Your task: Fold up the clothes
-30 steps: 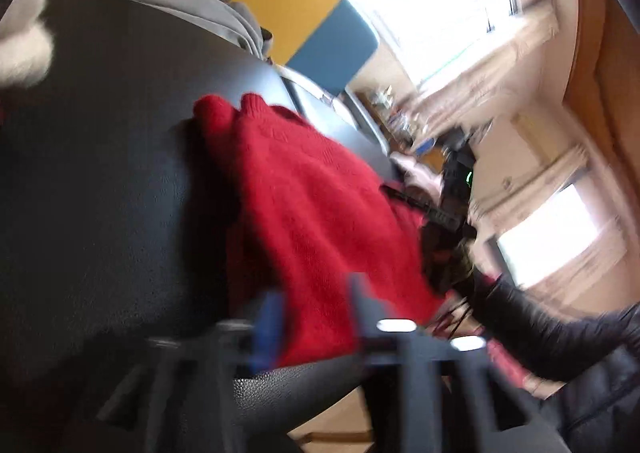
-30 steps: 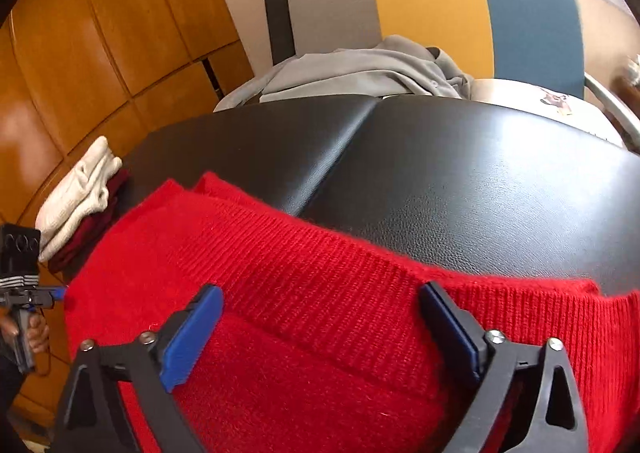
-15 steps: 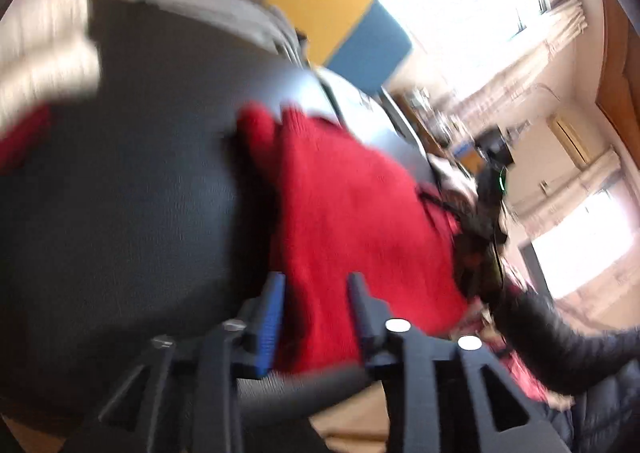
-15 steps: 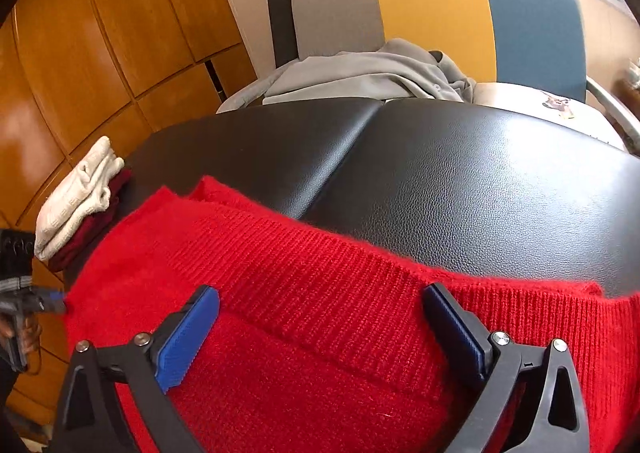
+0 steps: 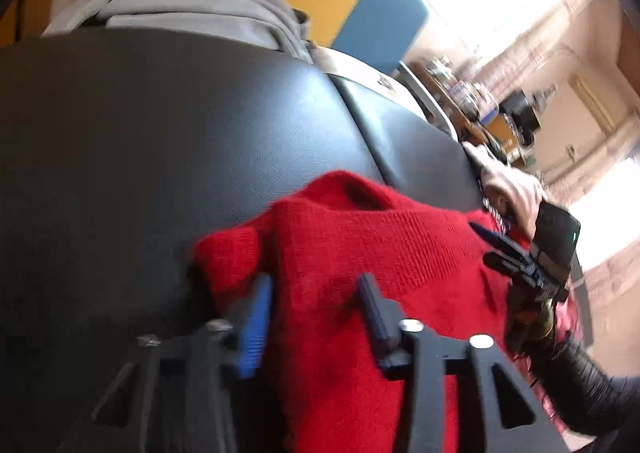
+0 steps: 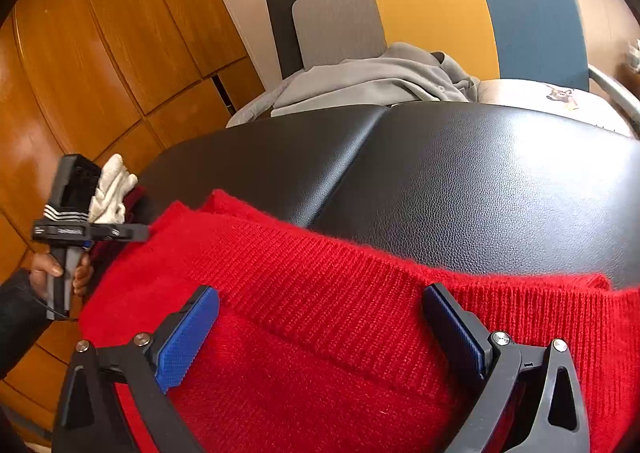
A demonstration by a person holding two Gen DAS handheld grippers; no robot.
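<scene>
A red knit sweater [image 6: 328,293] lies on the near part of a black padded table [image 6: 460,181]. It also shows in the left wrist view [image 5: 380,245]. My right gripper [image 6: 320,329] is open, its blue pads spread wide over the ribbed edge of the sweater. My left gripper [image 5: 316,305] stands at the sweater's left end with its jaws part open, red fabric between them. In the right wrist view the left gripper [image 6: 136,231] touches the sweater's left corner. In the left wrist view the right gripper [image 5: 500,245] sits at the sweater's far right.
A grey garment [image 6: 380,85] lies heaped at the table's far edge, in front of a grey, yellow and blue chair back [image 6: 436,9]. A white folded cloth on dark red cloth [image 6: 112,189] sits at the table's left end. Wooden panels [image 6: 100,53] line the left wall.
My left gripper has swung round to the sweater's left end and come lower over the cloth. My right gripper has stayed over the ribbed edge.
</scene>
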